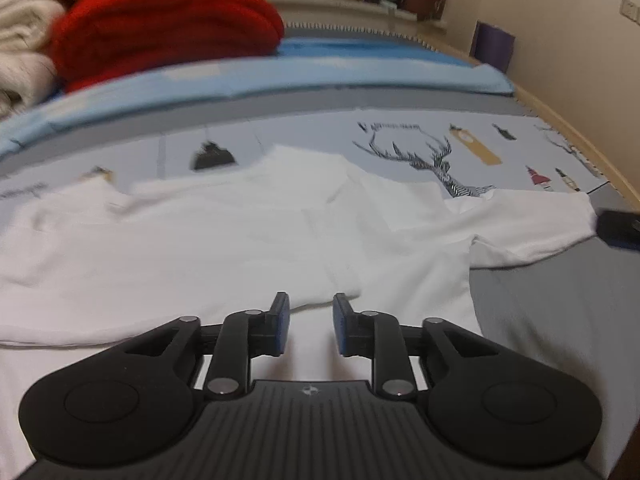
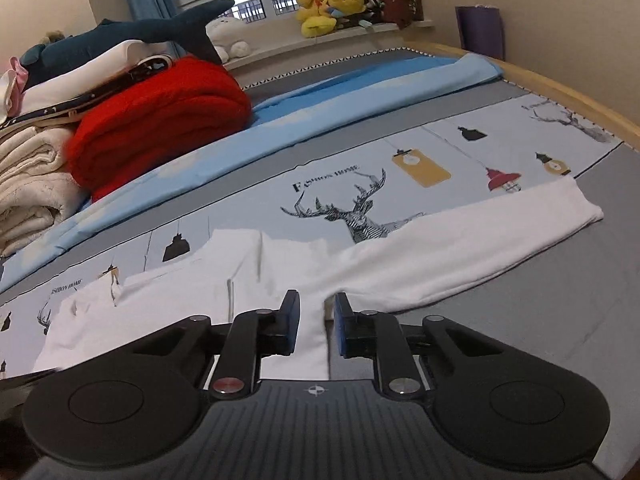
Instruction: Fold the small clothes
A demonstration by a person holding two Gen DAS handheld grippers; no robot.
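A small white long-sleeved top [image 1: 240, 232] lies spread flat on the bed, its collar toward the far side. In the right wrist view the top [image 2: 224, 292] stretches one sleeve [image 2: 480, 236] out to the right. My left gripper [image 1: 310, 320] is open and empty, low over the near part of the top. My right gripper [image 2: 317, 320] is open, its fingers either side of the top's right edge beneath the sleeve; white cloth shows in the gap. The right gripper's dark tip [image 1: 618, 228] shows at the left wrist view's right edge.
The bed has a grey cover with a pale printed panel of deer and lamps [image 2: 360, 216]. A folded blue sheet [image 2: 320, 100] lies behind it. A red blanket [image 2: 160, 116] and cream blankets [image 2: 28, 192] are stacked at the far left. The wooden bed edge [image 2: 560, 88] runs along the right.
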